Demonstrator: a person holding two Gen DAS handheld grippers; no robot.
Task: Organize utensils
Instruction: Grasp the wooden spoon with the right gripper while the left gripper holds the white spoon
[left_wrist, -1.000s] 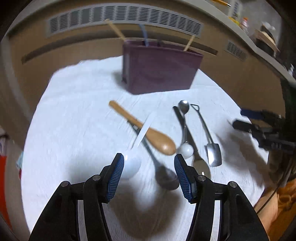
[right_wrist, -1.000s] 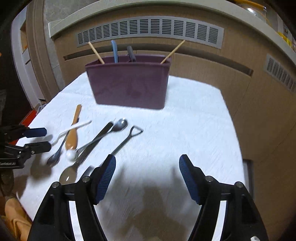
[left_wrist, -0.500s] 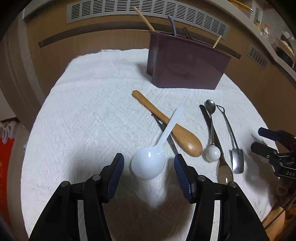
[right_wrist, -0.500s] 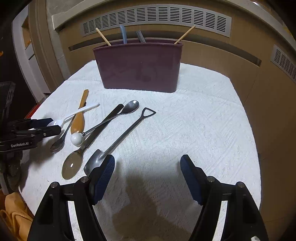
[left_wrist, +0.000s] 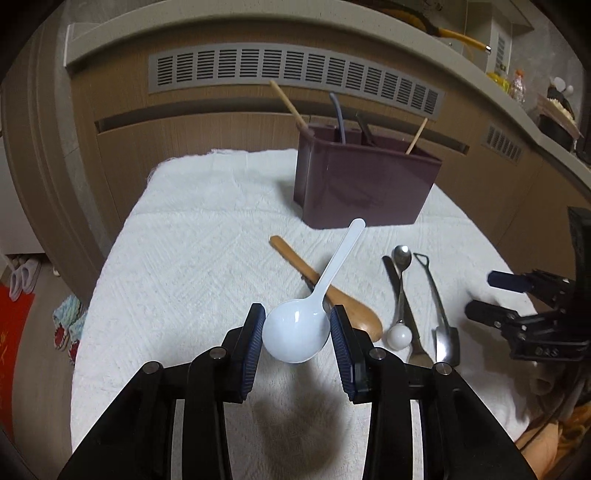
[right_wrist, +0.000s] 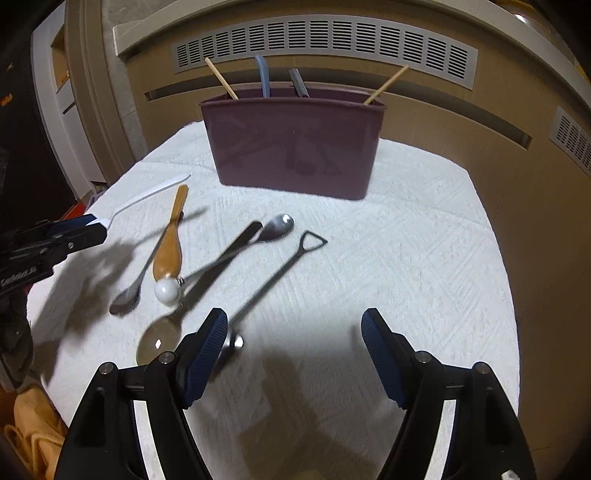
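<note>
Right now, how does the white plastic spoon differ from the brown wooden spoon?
The white plastic spoon sits bowl-first between the closing jaws of the left gripper and is lifted off the cloth, casting a shadow below; the brown wooden spoon lies flat on the white cloth. The white spoon's handle is thin and its bowl round; the wooden spoon's handle is thick and its bowl oval. Both handles point toward the maroon holder.

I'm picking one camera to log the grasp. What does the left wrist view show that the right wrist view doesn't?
Left wrist only: the white spoon's bowl between the closing left claw's pads, lifted above its shadow.
Right wrist only: the open, empty right claw's pads from behind; a dark spoon's bowl.
Both: purple holder, wooden spoon, shovel spoon, white cloth.
</note>
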